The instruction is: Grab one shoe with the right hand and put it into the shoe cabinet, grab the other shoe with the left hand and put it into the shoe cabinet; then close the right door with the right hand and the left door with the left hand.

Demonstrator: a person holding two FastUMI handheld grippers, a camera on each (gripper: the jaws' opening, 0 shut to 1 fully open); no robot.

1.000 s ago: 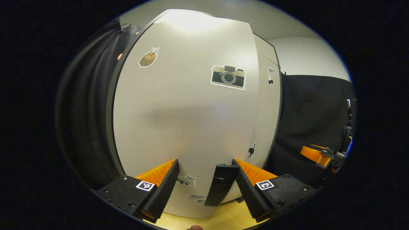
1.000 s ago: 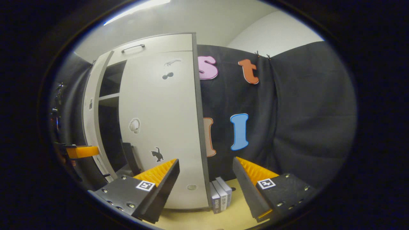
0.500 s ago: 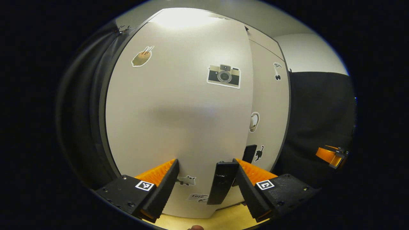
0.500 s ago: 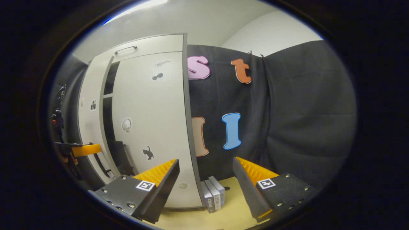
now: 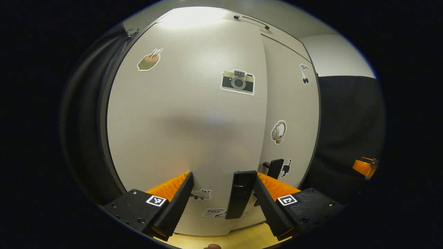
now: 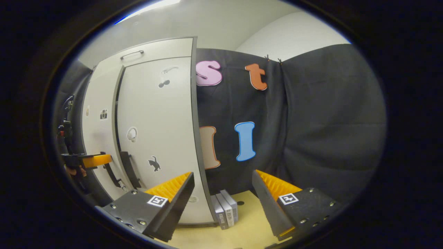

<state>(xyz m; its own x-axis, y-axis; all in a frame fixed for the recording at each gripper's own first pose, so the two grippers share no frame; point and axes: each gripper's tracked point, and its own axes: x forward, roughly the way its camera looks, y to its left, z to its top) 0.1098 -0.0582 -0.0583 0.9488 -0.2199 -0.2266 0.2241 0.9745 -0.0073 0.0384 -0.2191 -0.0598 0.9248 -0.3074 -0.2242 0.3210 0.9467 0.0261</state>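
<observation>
Against the left door (image 5: 180, 117), beside its handle (image 5: 240, 199), our left hand-held gripper (image 5: 221, 193) stays released; we should push squarely until flush with the right door (image 5: 289, 114).

A: How is the left door (image 5: 187, 121) finished?

B: A smooth, matt pale laminate is seen, with a soft sheen near the top; paper-like stickers (image 5: 237, 81) are stuck flat on it.

A: And the handle (image 5: 240, 199)?

B: Matt dark plastic or metal; it cannot be told which. The floor (image 6: 242, 228) is seen as smooth pale wood.
</observation>
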